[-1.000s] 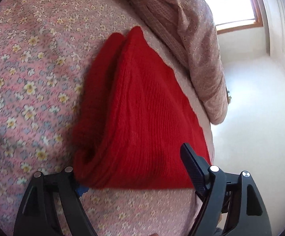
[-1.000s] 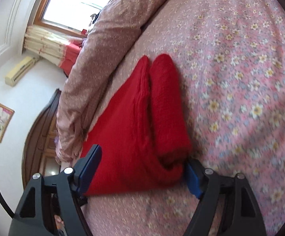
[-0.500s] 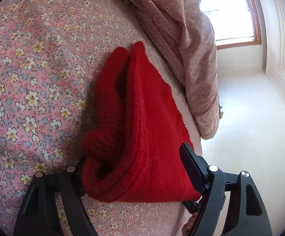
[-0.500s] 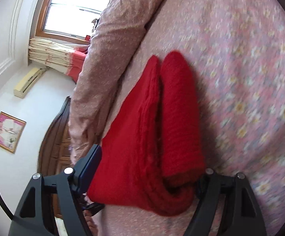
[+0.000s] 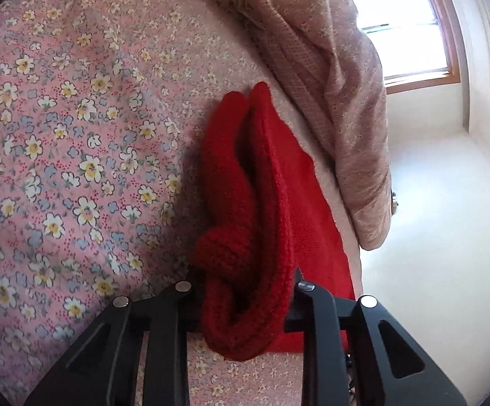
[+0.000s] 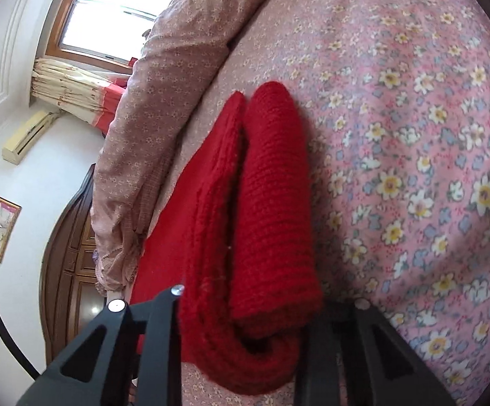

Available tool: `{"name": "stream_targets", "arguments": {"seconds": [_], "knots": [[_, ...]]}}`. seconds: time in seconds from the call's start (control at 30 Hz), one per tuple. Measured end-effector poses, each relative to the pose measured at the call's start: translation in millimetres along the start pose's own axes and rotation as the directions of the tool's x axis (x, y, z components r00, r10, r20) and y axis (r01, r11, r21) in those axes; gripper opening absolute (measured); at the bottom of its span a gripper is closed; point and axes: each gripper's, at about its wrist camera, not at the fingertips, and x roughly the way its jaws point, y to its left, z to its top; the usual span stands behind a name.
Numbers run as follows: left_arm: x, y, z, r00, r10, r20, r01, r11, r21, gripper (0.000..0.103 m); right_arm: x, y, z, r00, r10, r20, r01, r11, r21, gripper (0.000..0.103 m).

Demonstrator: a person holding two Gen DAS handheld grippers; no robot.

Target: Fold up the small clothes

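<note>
A red knitted garment (image 5: pixel 272 209) is seen lying on the bed (image 5: pixel 75 135), which is covered by a pink flowered sheet. In the left wrist view the garment runs from the centre down to the lower middle of the frame. Its near end is bunched into thick folds and is gripped between the fingers of the left claw (image 5: pixel 245 308), whose jaws have just been closing and are now pressed onto the knit.

In the right wrist view the same garment (image 6: pixel 265 223) is seen folded lengthwise, lower centre. Its near end is clenched in the right claw (image 6: pixel 245 318), whose jaws have likewise just been closing on the cloth.

A pale patterned quilt (image 5: pixel 329 77) is heaped beside the garment, upper right in the left view. A window (image 6: pixel 109 10) is noted upper left in the right view.
</note>
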Motion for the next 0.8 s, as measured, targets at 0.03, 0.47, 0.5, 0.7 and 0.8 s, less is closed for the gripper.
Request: {"name": "stream_targets", "arguments": {"seconds": [0.03, 0.47, 0.5, 0.7, 0.8], "knots": [[-3.2, 1.0, -1.9, 1.0, -0.008, 0.002, 0.008, 1.0, -0.005, 0.018, -1.3, -2.4, 0.5, 1.0, 0.015, 0.001, -0.015, 1.0, 0.012, 0.024], [-74.9, 36.1, -70.4, 0.997, -0.071, 0.025, 0.073, 0.995, -0.068, 0.016, -50.6, -0.4, -43.4, 0.998, 0.056, -0.026, -0.055, 0.998, 0.029, 0.021], [-79.6, 37.4, -79.9, 0.997, -0.07, 0.028, 0.071, 0.995, -0.065, 0.016, -57.7, -2.3, -51.3, 0.998, 0.055, -0.026, -0.054, 0.998, 0.036, 0.021], [-107.4, 45.9, -119.0, 0.997, -0.074, 0.016, 0.074, 0.997, -0.021, 0.016, -106.7, -10.8, -108.1, 0.999, 0.035, -0.012, -0.034, 0.999, 0.012, 0.021], [-122.7, 49.0, -137.5, 0.998, -0.066, 0.004, 0.066, 0.998, 0.016, 0.016, -130.1, -15.8, -132.8, 0.999, 0.032, -0.009, -0.032, 0.999, 0.001, 0.022]]}}
